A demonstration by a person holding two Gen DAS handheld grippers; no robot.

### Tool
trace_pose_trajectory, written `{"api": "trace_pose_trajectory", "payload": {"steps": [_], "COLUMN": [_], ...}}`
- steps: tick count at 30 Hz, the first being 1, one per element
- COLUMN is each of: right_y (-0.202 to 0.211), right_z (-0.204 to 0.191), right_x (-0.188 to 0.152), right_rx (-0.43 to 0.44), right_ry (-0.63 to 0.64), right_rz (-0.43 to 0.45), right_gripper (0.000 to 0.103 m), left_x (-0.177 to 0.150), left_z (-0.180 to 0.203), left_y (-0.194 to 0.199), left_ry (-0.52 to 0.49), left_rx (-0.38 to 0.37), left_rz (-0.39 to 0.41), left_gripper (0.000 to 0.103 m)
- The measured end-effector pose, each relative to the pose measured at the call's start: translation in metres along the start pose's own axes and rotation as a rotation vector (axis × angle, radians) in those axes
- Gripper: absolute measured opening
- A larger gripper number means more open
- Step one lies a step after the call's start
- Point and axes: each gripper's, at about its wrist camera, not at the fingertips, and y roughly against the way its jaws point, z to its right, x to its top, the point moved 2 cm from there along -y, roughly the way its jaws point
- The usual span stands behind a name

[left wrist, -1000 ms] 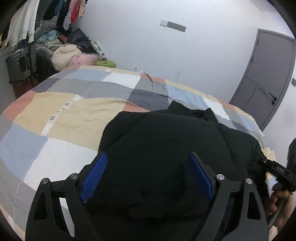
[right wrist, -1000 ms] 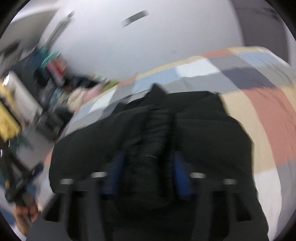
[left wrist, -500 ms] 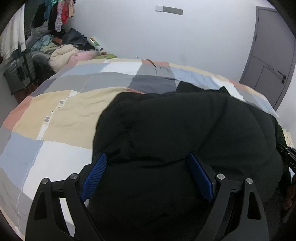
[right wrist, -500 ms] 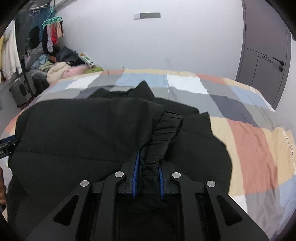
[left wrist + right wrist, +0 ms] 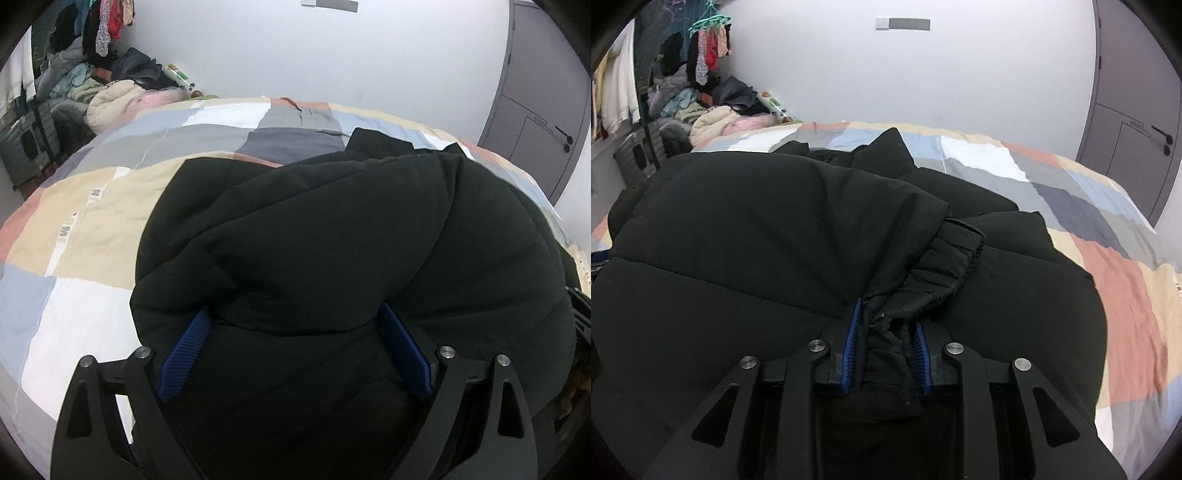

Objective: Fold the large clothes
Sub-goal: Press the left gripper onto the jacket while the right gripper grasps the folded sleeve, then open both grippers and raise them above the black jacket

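Note:
A large black puffy jacket (image 5: 332,240) lies bunched on a patchwork bedspread (image 5: 92,221). My left gripper (image 5: 295,328) has its jaws wide apart, with the jacket's bulk bulging between and over the blue pads (image 5: 184,350). In the right wrist view the same jacket (image 5: 738,240) fills the frame. My right gripper (image 5: 886,332) is shut on the jacket's gathered sleeve cuff (image 5: 945,258), which sticks out past the pads.
The bed (image 5: 1108,258) stretches to a white wall. A pile of clothes and bedding (image 5: 110,96) sits at the far left with hanging garments (image 5: 709,55) above. A grey door (image 5: 546,96) stands at the right.
Both grippers have pushed forward over the bed. The jacket has folded and bulged up higher between the left jaws. The right gripper keeps its hold on the cuff.

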Motion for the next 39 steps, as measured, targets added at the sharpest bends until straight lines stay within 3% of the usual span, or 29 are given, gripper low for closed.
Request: {"api": "trace_pose_trajectory", "payload": {"steps": [4,7,9,11,12,20,29,34,39], "right_y": [0.006,0.02,0.035,0.061,0.074,0.205,0.344,0.399,0.422], "right_z": [0.005,0.013,0.014,0.01,0.007,-0.011,-0.025,-0.031,-0.031], "right_x": [0.004,0.007,0.01,0.017,0.021,0.056,0.067,0.055,0.024], "right_rx": [0.025,0.05,0.067,0.087,0.085,0.121,0.112,0.12,0.129], "right_ry": [-0.055,-0.124,-0.139,-0.125,-0.118,-0.107,-0.07,-0.057,-0.063], "right_rz": [-0.035,-0.061,-0.066,-0.042,-0.021,0.147,0.296,0.349,0.325], "right_gripper": [0.024,0.03,0.04,0.064,0.067,0.067,0.067,0.068,0.069], "left_x": [0.002,0.008,0.017,0.028,0.033,0.055,0.039,0.016,-0.019], "left_z": [-0.006,-0.013,-0.015,-0.012,-0.009,0.023,0.02,0.013,0.003], "left_y": [0.013,0.034,0.055,0.087,0.104,0.237,0.373,0.409,0.427], "left_ry": [0.028,0.061,0.11,0.138,0.136,0.029,0.051,0.051,0.063], "left_rx": [0.002,0.003,-0.03,-0.059,-0.069,-0.067,-0.13,-0.138,-0.159], "left_rz": [-0.013,-0.021,-0.024,0.0,0.018,0.175,0.295,0.296,0.252], "left_gripper": [0.093,0.093,0.093,0.093,0.093,0.093,0.093,0.093,0.093]}}
